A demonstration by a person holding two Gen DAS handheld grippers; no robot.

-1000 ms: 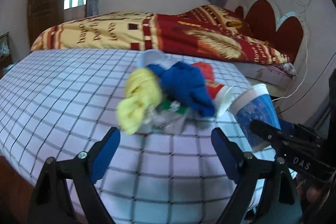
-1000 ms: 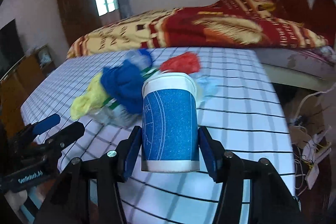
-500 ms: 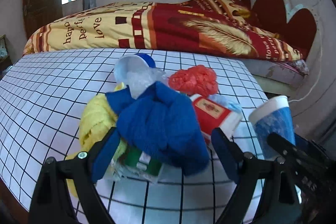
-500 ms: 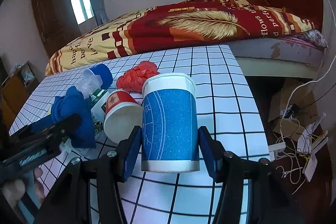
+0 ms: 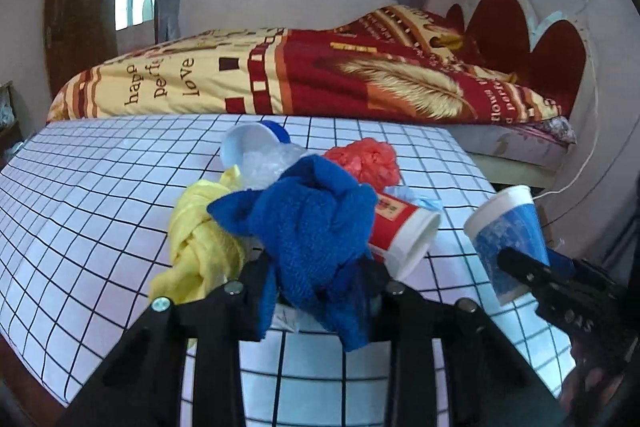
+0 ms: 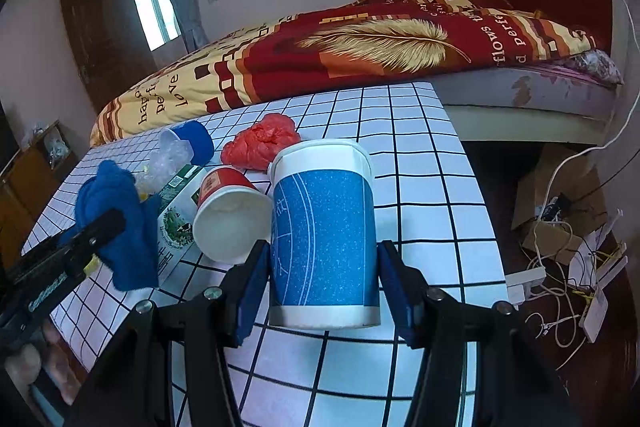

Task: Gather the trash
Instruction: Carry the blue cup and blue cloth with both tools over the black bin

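Left tongs (image 5: 316, 283): jaws have just been closing and now pinch the blue cloth (image 5: 316, 227), which bulges up between them over the checked worktop (image 5: 100, 195).

Right tongs (image 6: 320, 275): clamped on the blue cup (image 6: 322, 235), held upright, mouth up, above the worktop's near edge.

Landmark: the blue cloth. Touching it on its left, a knotted yellow cloth (image 5: 196, 239). Against its right side, a red cup (image 6: 228, 211) lying down, mouth toward the camera. Under it, a green-and-white carton (image 6: 176, 215). Just behind it, a tipped white-and-blue cup (image 5: 252, 143) with crumpled clear plastic (image 5: 268, 163) at its mouth. Behind and right, a red plastic wad (image 5: 368, 163). Well beyond, a bed (image 5: 280, 79) with a red-and-yellow quilt.
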